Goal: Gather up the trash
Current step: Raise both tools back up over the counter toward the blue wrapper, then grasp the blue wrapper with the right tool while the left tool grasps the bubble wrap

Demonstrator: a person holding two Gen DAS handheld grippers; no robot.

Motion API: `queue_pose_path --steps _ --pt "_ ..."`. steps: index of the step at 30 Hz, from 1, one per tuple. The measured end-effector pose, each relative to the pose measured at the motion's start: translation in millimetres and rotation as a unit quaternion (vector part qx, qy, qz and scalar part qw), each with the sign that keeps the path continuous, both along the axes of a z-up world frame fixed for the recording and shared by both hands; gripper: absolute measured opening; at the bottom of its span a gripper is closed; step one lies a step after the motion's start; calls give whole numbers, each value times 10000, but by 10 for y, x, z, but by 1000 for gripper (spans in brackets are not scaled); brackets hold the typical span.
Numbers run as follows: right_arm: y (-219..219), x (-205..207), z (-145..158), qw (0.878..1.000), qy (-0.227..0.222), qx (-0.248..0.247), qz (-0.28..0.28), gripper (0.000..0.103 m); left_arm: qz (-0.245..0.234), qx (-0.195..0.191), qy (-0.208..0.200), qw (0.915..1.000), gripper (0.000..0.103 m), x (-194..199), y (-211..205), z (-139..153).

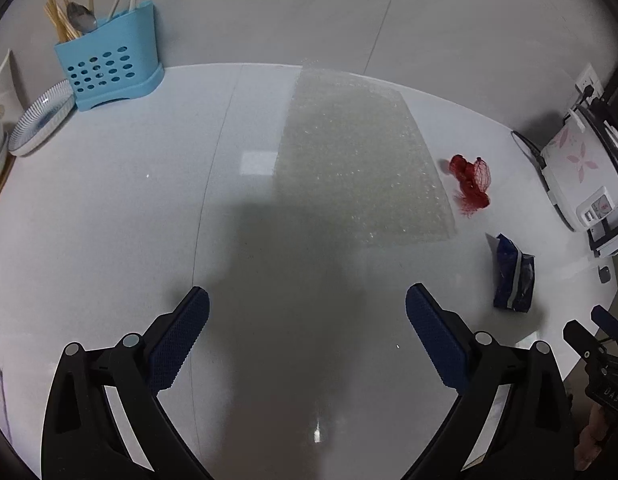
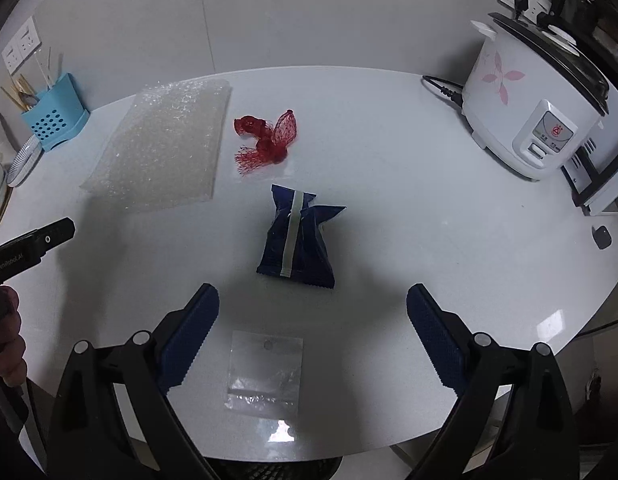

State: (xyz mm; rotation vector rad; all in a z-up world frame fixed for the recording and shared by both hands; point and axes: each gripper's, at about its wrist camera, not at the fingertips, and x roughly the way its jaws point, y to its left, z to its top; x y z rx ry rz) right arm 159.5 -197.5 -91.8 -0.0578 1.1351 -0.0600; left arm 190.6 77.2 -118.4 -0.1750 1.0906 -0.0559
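Trash lies on a white counter (image 2: 389,208). A sheet of bubble wrap (image 1: 357,156) lies ahead of my left gripper (image 1: 307,308), which is open and empty above bare counter. The sheet also shows in the right wrist view (image 2: 161,144). A red mesh net (image 2: 267,142) lies beside it, also in the left wrist view (image 1: 471,184). A dark blue snack wrapper (image 2: 297,240) lies just ahead of my right gripper (image 2: 313,308), which is open and empty. The wrapper also shows in the left wrist view (image 1: 513,276). A small clear plastic bag (image 2: 265,372) lies under the right gripper, between its fingers.
A light blue utensil holder (image 1: 109,64) with chopsticks and a spoon stands at the back left beside a striped plate (image 1: 41,120). A white rice cooker (image 2: 537,108) with its black cord stands at the right. The counter's front edge runs just below the clear bag.
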Motion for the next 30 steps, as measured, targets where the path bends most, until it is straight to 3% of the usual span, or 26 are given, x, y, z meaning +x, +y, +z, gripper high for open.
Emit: queue_pose_path --steps 9,20,27,30 --pt "150 384 -339 9989 325 -95 -310 91 -138 -102 117 9998 96 709 69 -166" --pt "65 726 -566 9950 599 -10 -798 91 -152 -210 539 9982 97 1332 56 -420" --pt "41 808 -746 9920 793 30 -984 91 -222 260 748 9966 97 1477 -124 -591" --pt "47 824 -788 9925 796 3 -930 88 -224 512 814 9951 92 1459 -173 -593"
